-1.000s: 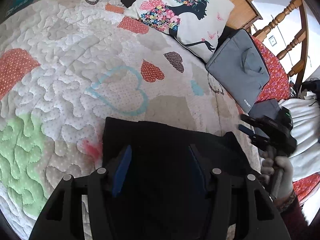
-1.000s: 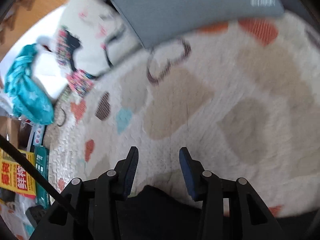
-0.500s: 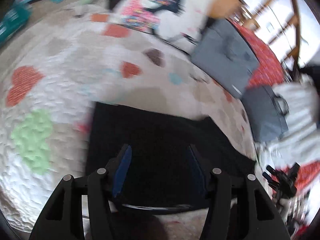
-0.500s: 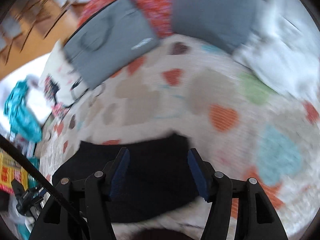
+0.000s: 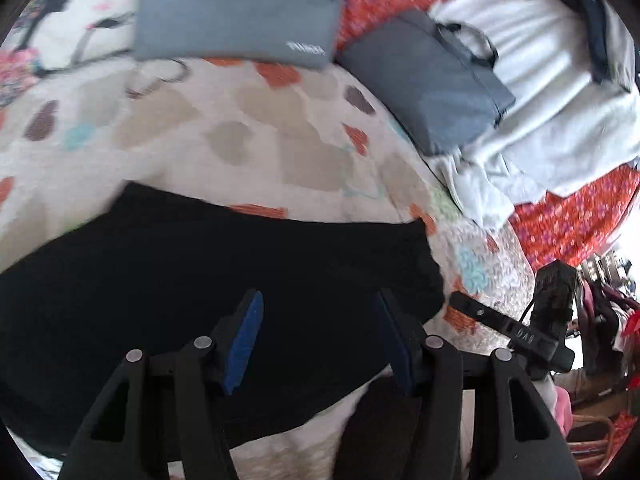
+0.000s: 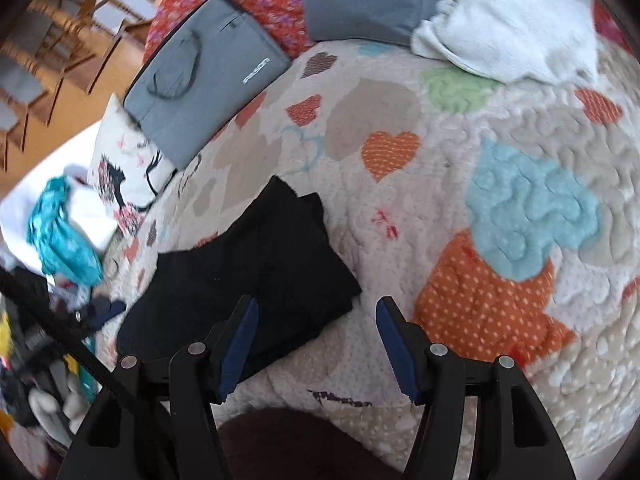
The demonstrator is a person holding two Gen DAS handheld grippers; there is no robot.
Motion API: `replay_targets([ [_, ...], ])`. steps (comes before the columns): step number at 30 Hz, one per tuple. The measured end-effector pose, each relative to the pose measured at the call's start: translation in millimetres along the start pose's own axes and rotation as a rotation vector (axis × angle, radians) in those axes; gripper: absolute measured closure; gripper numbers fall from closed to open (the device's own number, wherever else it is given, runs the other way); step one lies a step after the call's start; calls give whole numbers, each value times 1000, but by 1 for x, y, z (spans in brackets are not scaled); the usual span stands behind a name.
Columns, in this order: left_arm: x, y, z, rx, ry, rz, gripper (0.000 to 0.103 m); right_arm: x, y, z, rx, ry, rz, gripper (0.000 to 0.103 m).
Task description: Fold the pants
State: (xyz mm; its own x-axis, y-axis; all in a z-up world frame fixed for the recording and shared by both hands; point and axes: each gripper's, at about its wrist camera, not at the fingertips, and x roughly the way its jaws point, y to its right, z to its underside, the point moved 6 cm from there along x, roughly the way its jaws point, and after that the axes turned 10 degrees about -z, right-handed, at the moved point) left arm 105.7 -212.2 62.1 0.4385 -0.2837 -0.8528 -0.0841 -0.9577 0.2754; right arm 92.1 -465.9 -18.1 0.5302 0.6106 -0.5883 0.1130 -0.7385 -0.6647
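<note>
The folded black fabric pants (image 6: 248, 276) lie flat on the heart-patterned quilted bedspread (image 6: 500, 168), long axis running toward the grey zippered bag (image 6: 204, 80). Both the left gripper (image 5: 320, 338) and right gripper (image 6: 316, 344) hover with jaws apart, empty, having drawn back since earlier.

Black tongs (image 6: 316, 336) (blue pads (image 6: 394, 344))

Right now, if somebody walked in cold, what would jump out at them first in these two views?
The black pants lie folded on the heart-patterned quilt, dark against its pale ground, just ahead of both open grippers, left and right. Beyond them, two grey bags and a white garment crowd the quilt's far edge.
</note>
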Motion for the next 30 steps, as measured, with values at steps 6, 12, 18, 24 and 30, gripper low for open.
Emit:
replay_targets([
  [6, 58, 42, 29, 157, -158, -66, 47, 1, -21, -9, -9, 9, -159, 38],
  [12, 76, 49, 66, 207, -199, -100, 47, 61, -33, -42, 3, -145, -269, 38],
  [18, 78, 47, 69, 196, -193, -94, 47, 116, -10, -83, 47, -171, -92, 101],
  [24, 69, 48, 68, 230, -212, -70, 45, 85, -6, -95, 37, -18, -49, 78],
  [30, 41, 66, 44, 257, -186, 43, 45, -8, 11, -78, 101, 132, -147, 39],
])
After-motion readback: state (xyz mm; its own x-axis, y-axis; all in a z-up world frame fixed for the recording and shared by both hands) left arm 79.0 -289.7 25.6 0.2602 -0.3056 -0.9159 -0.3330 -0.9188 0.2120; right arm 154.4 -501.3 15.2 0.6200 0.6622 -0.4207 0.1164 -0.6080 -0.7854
